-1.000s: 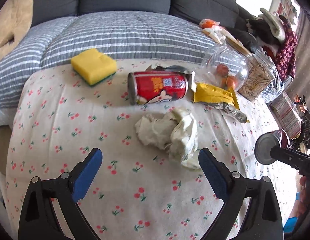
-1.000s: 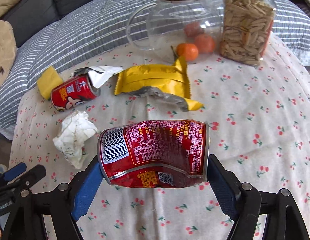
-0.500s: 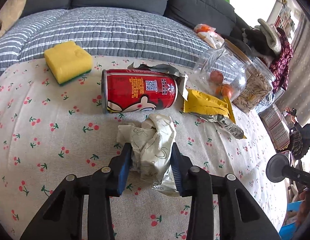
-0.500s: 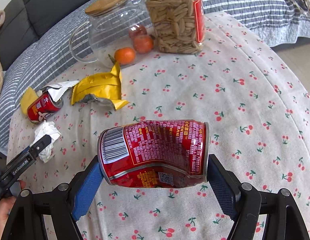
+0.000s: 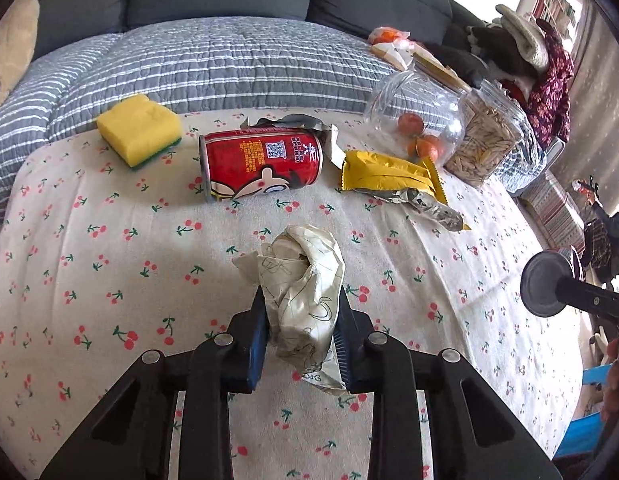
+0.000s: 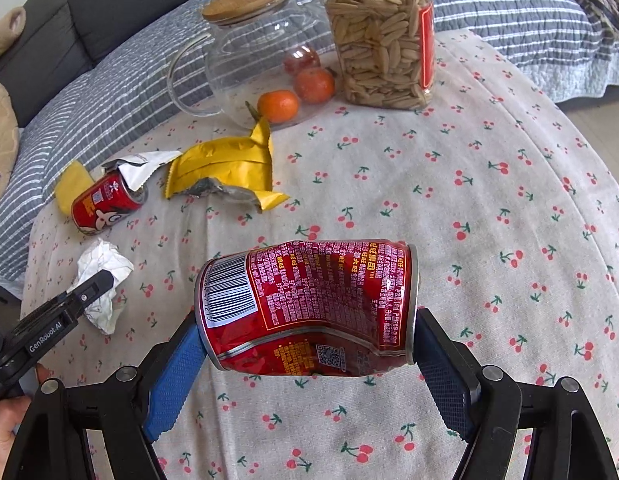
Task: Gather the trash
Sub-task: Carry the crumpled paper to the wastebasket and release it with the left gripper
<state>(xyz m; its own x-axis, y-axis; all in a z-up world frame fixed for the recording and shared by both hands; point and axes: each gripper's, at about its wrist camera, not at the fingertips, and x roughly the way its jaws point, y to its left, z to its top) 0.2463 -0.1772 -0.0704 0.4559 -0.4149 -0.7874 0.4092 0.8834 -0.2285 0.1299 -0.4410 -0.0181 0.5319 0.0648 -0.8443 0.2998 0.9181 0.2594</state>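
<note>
Left gripper [image 5: 299, 334]: black plastic arms, blue textured pads [image 5: 256, 340], round silver screws at joints. Right gripper [image 6: 309, 364]: same black frame, blue cross-hatched pads [image 6: 173, 376], silver screws. White "GenRobot.AI" lettering along left gripper's side.

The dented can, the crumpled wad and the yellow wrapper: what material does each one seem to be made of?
Dented can: thin metal, probably aluminium, printed glossy red; bare silver rims, a sharp crease.
Crumpled wad: matte off-white paper or tissue, with soft irregular folds and faint print.
Yellow wrapper: likely plastic film with a foil lining; it is shiny yellow outside, silver where torn open.
</note>
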